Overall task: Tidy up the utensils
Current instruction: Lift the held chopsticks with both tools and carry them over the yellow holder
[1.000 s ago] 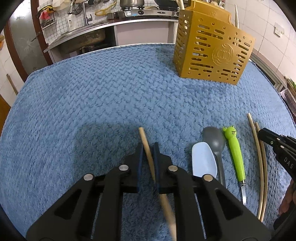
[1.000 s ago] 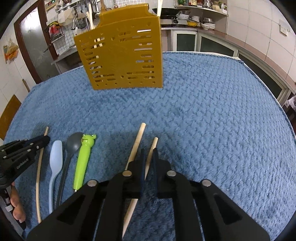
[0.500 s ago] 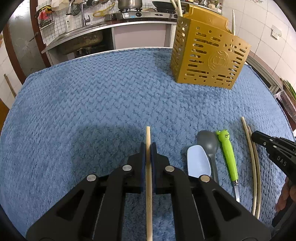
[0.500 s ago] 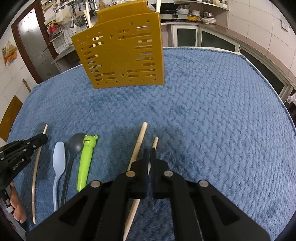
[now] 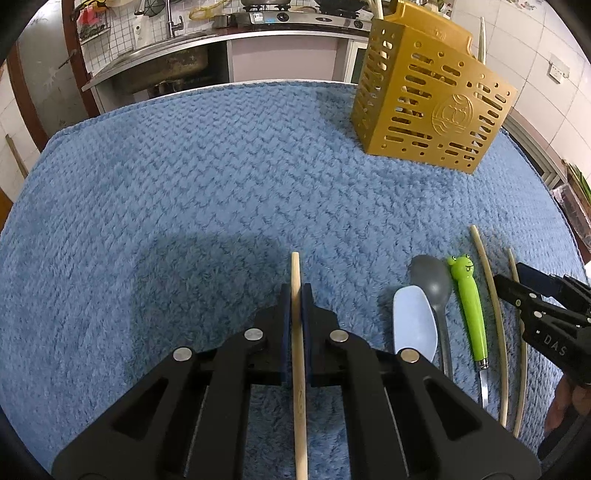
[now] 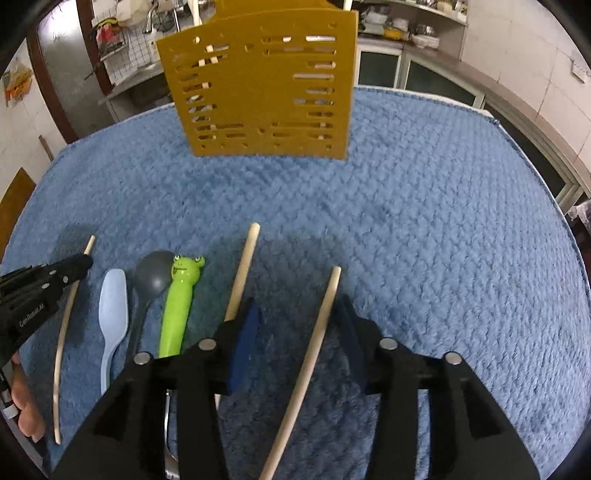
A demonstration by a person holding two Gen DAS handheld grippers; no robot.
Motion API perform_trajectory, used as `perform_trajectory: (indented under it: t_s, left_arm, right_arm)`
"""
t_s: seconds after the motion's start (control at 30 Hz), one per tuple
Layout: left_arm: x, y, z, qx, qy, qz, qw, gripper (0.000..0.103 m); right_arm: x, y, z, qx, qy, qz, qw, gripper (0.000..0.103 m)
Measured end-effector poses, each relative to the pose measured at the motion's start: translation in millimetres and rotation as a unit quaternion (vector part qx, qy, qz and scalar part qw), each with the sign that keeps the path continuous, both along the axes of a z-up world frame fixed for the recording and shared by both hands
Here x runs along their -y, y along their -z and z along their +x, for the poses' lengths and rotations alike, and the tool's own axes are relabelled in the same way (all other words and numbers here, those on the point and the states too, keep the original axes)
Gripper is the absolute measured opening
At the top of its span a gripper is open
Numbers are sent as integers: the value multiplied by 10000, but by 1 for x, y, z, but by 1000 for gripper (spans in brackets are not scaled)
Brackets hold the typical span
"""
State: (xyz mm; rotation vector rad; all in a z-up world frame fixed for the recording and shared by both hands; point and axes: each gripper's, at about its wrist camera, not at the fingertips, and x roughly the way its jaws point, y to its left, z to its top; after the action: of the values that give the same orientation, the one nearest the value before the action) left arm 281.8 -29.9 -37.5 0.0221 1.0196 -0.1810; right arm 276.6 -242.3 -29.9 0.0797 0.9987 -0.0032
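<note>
chopstick (image 5: 298, 354) | clamped lengthwise in left tool (image 5: 295, 295), lower centre, ready for holder (image 5: 428, 107) upper right | right tool (image 6: 295, 314) spread wide, straddling second chopstick (image 6: 314, 347), gripping nothing

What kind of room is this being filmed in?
Most likely a home kitchen. Behind the blue towel-covered table there is a steel sink with a tap and a gas stove on the counter, plus tiled walls. A yellow utensil holder stands on the table.

3 chopsticks (image 6: 242, 274), 2 spoons (image 6: 112, 314), 1 holder (image 6: 264, 85).
</note>
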Motion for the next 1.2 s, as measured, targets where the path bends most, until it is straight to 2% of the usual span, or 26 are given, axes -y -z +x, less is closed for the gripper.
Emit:
perform_trajectory:
  t_s: [0.33,0.37,0.4,0.43,0.67,0.77,0.9,1.2]
  left_arm:
    - [-3,2,2,-20,41,-65,10000,5]
    - [-2,2,2,-18,45,-61,10000,5]
    - [-2,2,2,-14,56,-53,10000,5]
    - [-1,2,2,-10,62,-45,10000,5]
    - [7,2,0,77,104,200,9997,4]
    - [2,1,1,44,100,98,9999,4]
    - [-3,-1,2,-7,46,-119,9999,4]
    - [-14,-42,-7,497,23,-732,9961,4]
  right_arm:
    - [23,0,-2,20,119,823,9965,34]
    - [25,0,-2,20,135,797,9967,28]
    - [24,0,-3,19,160,684,9975,18]
    - [23,0,-3,18,201,495,9986,16]
    - [12,-1,6,-103,153,74,9998,16]
    - [16,-2,7,-116,112,153,9998,8]
    - [21,-4,2,-2,134,435,9990,5]
    - [30,-41,-15,742,97,802,9940,6]
